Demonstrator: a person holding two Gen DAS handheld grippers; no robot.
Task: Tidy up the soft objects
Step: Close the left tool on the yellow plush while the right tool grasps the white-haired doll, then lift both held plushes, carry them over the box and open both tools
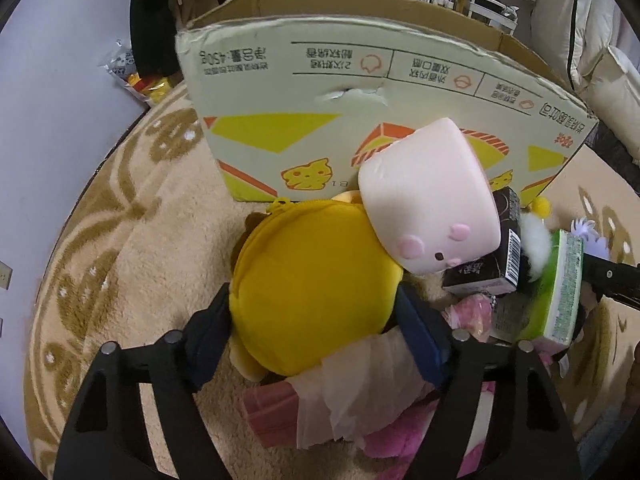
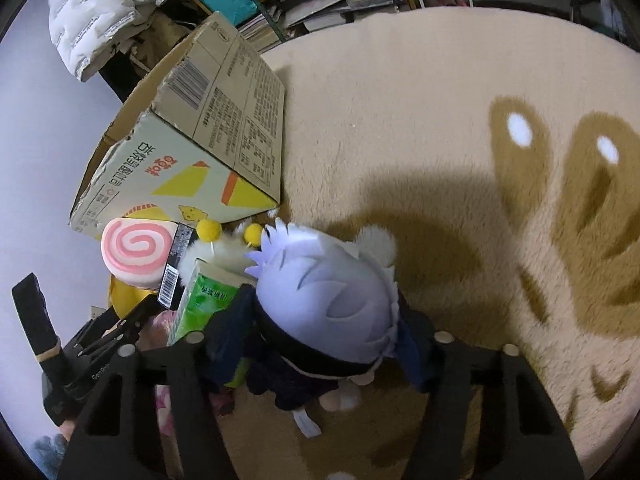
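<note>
Two grippers each pinch one soft toy on the beige carpet (image 2: 400, 120). Left gripper (image 1: 316, 320) has its pads pressed on both sides of the yellow plush pouch (image 1: 312, 288), which lies flat, its zipper end pointing away toward the cardboard box (image 1: 360, 92). A pink cylinder plush (image 1: 428, 200) leans on the pouch, face toward the camera. Right gripper (image 2: 324, 344) squeezes the white-haired doll (image 2: 332, 300) at the head, spiky hair pointing toward the box, legs toward the camera, beside a green tissue pack (image 2: 204, 300).
</note>
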